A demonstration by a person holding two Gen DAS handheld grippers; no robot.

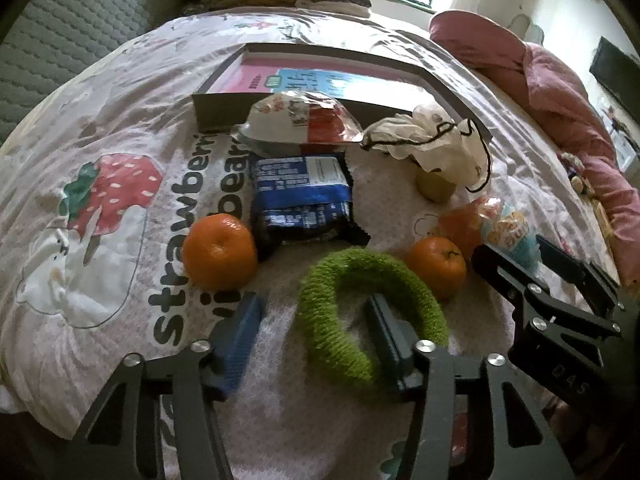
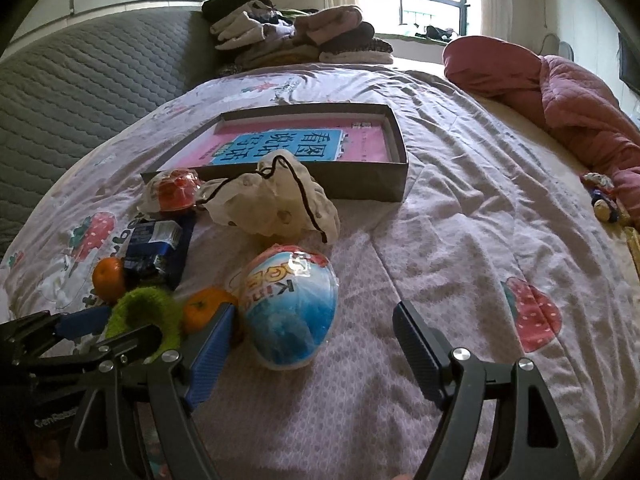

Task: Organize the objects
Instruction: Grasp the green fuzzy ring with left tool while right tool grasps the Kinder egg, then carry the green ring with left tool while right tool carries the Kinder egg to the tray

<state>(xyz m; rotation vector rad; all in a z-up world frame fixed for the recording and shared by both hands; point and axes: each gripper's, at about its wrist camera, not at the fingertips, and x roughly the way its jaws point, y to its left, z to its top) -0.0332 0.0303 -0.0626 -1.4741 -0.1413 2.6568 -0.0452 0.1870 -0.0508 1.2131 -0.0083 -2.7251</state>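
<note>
- The left tongs [image 1: 316, 332] point steeply down at the green woolly ring [image 1: 368, 320], which lies flat on the bedspread [image 1: 120, 128] right under them.
- One pad sits inside the ring's hole and the blue pad [image 1: 244, 336] outside its near-left arc. They stand apart, and that arc lies between them, not yet pinched as far as I can tell.
- The right tongs [image 2: 316, 344] are spread wide and hold nothing.
- The blue-and-white egg-shaped packet [image 2: 290, 308] lies just ahead between their pads, nearer this hand, its long axis running away and slightly left.
- Two oranges [image 1: 219, 252] flank the ring.
- The shallow open box [image 2: 360, 188] lies farther ahead, beyond the clutter, likely where the things belong.
</note>
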